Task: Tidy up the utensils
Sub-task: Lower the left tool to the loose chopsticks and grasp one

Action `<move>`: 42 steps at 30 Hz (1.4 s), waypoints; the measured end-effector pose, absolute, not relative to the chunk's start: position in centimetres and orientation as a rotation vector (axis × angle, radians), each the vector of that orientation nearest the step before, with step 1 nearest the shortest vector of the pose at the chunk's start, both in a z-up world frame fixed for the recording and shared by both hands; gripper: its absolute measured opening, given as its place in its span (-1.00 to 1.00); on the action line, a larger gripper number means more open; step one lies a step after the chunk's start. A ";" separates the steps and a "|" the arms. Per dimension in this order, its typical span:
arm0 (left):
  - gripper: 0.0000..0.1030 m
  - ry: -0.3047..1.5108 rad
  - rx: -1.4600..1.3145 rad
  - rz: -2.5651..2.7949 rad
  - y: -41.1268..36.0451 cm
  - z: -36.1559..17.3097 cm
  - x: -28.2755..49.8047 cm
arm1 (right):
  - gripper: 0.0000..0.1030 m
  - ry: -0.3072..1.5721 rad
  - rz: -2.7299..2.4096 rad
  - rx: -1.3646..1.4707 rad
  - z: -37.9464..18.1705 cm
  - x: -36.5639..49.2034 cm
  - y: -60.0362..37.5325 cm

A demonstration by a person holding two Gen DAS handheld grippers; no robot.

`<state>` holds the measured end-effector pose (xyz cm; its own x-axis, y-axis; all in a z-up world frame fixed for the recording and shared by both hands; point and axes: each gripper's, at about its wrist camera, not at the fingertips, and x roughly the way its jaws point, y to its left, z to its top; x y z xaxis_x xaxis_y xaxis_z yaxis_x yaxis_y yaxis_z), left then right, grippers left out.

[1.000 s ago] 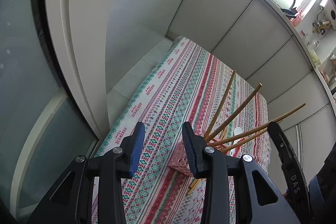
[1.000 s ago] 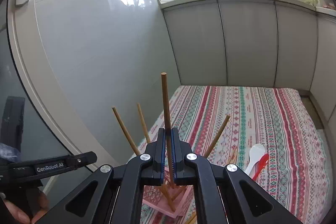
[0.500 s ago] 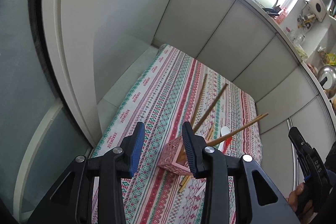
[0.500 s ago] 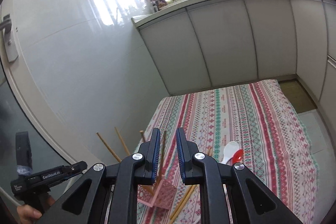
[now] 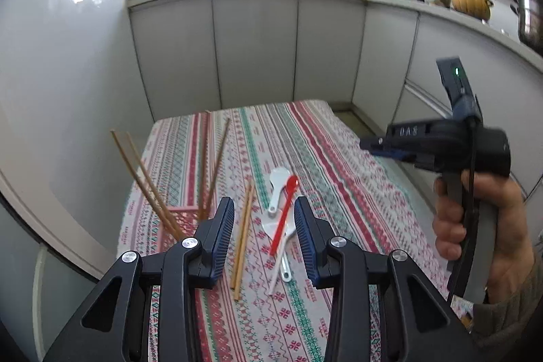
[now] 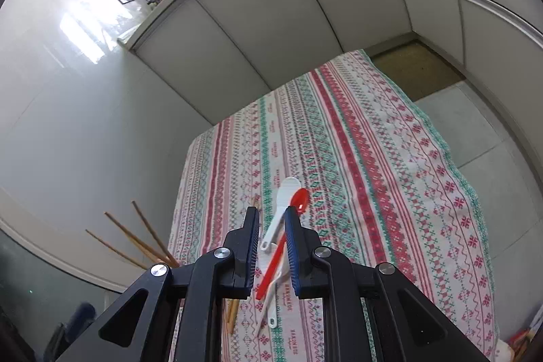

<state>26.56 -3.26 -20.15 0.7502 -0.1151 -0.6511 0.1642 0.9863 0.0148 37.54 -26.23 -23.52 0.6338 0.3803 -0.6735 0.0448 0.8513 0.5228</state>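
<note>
Left hand-held gripper [image 5: 264, 228] hangs over the near part of the striped cloth [image 5: 339, 165] covering the surface, jaws apart, nothing between the pads. Ahead of it and below, framed by its two fingers, lie the loose utensils: a pair of wooden chopsticks [image 5: 241, 238] flat on the cloth just beside the left finger, and a red spoon [image 5: 284, 216] crossing white spoons [image 5: 279, 189] nearer the right finger. None of them touches the gripper.

Off to the left sits the pink basket [image 5: 180, 219] at the cloth's edge, with several chopsticks [image 5: 142, 172] standing in it and fanning outward at a slant.

Over on the right of the left wrist view, a hand [image 5: 475, 219] grips the handle of the right hand-held gripper [image 6: 271, 243], held up above the cloth, well clear of everything on it.

From that gripper's own camera, its jaws have just been opening and now stand a narrow gap apart, released, with nothing pinched. The red spoon [image 6: 283, 241] and a white spoon [image 6: 280, 206] show through the gap, lying on the cloth [image 6: 356, 158] beneath. The loose chopstick pair peeks out under the left finger. Slanted chopstick tips [image 6: 135, 238] poke up at the lower left, the basket itself hidden behind the gripper body.
</note>
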 end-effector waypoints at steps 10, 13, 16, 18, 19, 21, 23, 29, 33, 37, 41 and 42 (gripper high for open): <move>-0.24 0.956 0.251 -0.059 -10.7 -28.2 36.2 | -0.68 0.890 0.104 0.671 -24.8 37.0 -33.1; -0.24 0.983 0.340 -0.038 -12.6 -30.0 39.7 | -0.68 0.879 0.100 0.693 -24.5 36.6 -34.5; -0.25 1.020 0.362 0.023 -12.3 -31.1 43.5 | -0.68 0.872 0.095 0.727 -24.6 36.2 -36.2; -0.25 1.084 0.319 0.057 -11.5 -32.3 45.9 | -0.68 0.861 0.088 0.744 -24.5 36.0 -37.4; -0.25 1.104 0.305 0.068 -11.2 -32.7 47.0 | -0.68 0.854 0.083 0.752 -24.5 35.9 -38.0; -0.25 1.128 0.299 0.100 -10.6 -33.5 48.9 | -0.68 0.839 0.069 0.787 -24.6 35.8 -39.4; -0.25 1.143 0.310 0.131 -10.5 -34.4 50.2 | -0.66 0.828 0.066 0.833 -24.8 35.6 -40.6; -0.25 1.235 0.313 0.193 -9.0 -37.9 53.0 | -0.64 0.829 0.074 0.891 -25.3 35.6 -42.0; -0.24 1.312 0.229 0.208 -7.2 -40.4 53.7 | -0.64 0.826 0.070 0.885 -25.3 35.6 -42.1; -0.25 1.286 0.216 0.206 -6.8 -40.3 53.9 | -0.64 0.832 0.081 0.888 -25.5 35.7 -42.0; -0.62 1.262 0.246 0.162 -7.0 -40.5 53.5 | -0.64 0.830 0.088 0.885 -25.4 35.6 -41.9; -0.79 1.263 0.242 0.161 -6.9 -40.6 53.3 | -0.64 0.829 0.088 0.885 -25.4 35.6 -41.9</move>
<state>53.33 -6.95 -40.56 0.2971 0.2520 -0.9210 0.0132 0.9634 0.2678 35.64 -41.88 -25.41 0.6930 0.3917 -0.6052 0.2559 0.6511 0.7145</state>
